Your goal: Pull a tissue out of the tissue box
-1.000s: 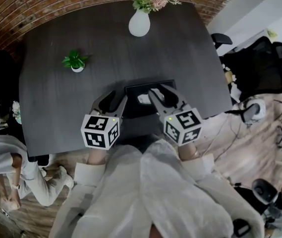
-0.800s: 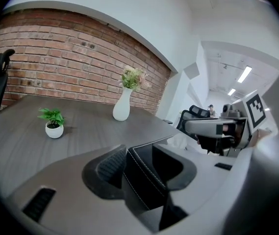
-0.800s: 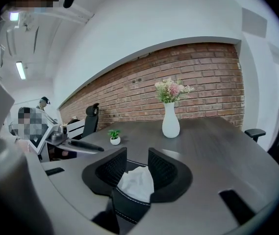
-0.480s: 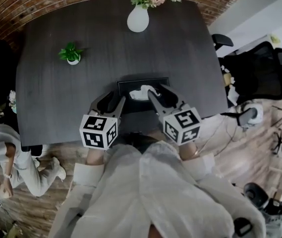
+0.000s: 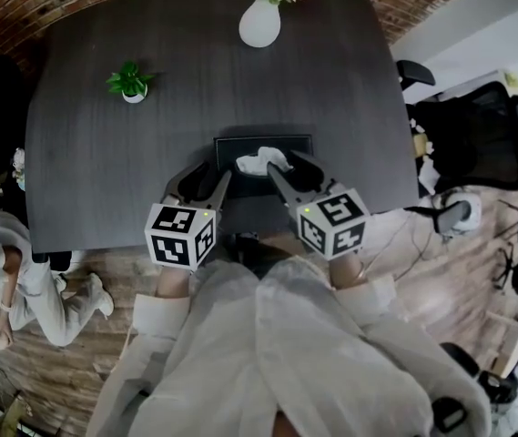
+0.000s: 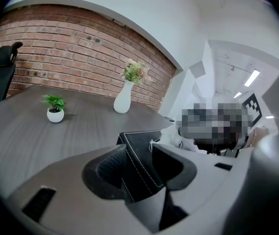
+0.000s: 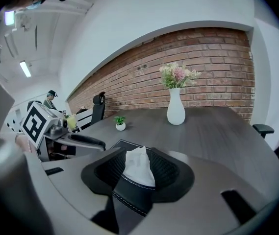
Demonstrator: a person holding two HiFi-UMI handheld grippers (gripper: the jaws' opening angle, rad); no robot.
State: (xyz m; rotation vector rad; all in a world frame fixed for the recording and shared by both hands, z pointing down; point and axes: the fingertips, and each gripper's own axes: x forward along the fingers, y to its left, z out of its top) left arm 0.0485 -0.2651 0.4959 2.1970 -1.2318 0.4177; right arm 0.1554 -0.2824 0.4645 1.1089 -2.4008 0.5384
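tissue (image 7: 139,160) looks light, soft, tearable; we would pinch its raised tuft. right hand-held gripper (image 7: 139,174) opening around it, no contact; left hand-held gripper (image 6: 140,164) wide astride box (image 6: 135,143) corner.

No legible text, brand, no. or label is found in any view. Only markings noted: black-and-white square code patterns on the left marker cube (image 5: 181,236) and the right marker cube (image 5: 333,223); no letters or digits are read in them. Tissue box (image 5: 231,148): dark faces, no print made out.
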